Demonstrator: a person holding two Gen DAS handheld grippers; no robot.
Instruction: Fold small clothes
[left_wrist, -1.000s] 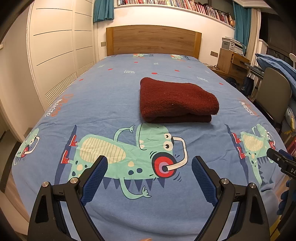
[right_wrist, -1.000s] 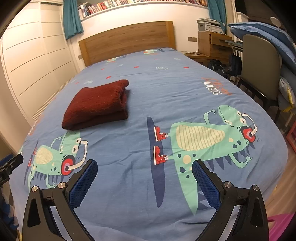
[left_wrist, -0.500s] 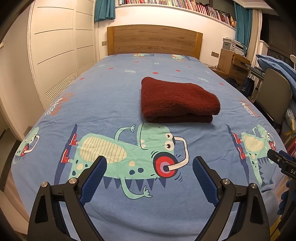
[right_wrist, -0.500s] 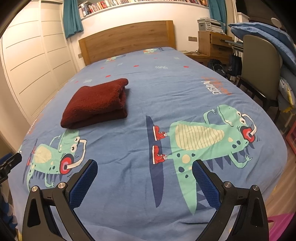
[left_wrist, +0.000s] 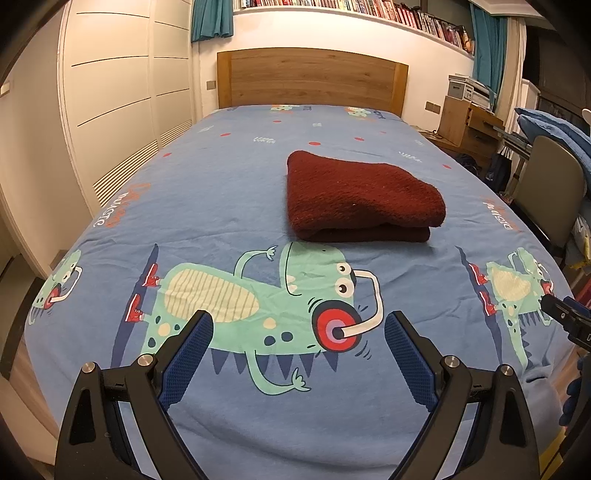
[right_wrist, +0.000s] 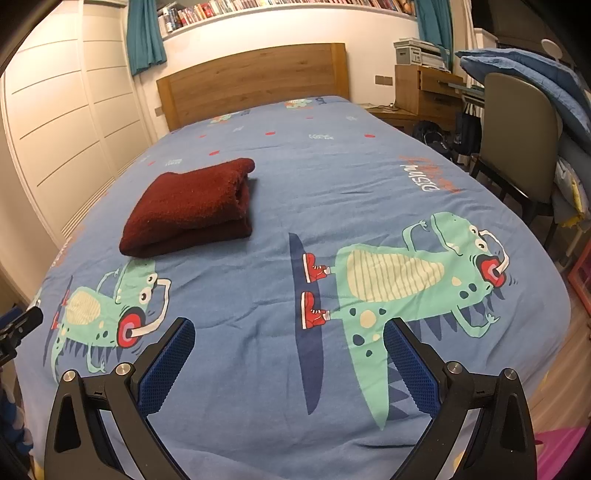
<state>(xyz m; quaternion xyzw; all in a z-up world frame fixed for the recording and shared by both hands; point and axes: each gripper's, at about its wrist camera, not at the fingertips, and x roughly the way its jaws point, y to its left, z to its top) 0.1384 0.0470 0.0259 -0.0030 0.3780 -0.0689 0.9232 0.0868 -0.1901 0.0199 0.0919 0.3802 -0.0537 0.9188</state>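
The bed (left_wrist: 221, 192) looks as it did before: the folded towel (left_wrist: 360, 199) lies at twelve o'clock, and the left gripper (left_wrist: 297, 325) and right gripper (right_wrist: 288, 332) stay spread, empty.

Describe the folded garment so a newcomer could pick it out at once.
Start at the bed with the wooden headboard and the blue monster-print cover. Near the middle of that cover, just beyond the printed green monster's head, lies the dark red fuzzy garment, folded into a thick rectangular bundle. It is the only loose item on the cover and the only dark red one.
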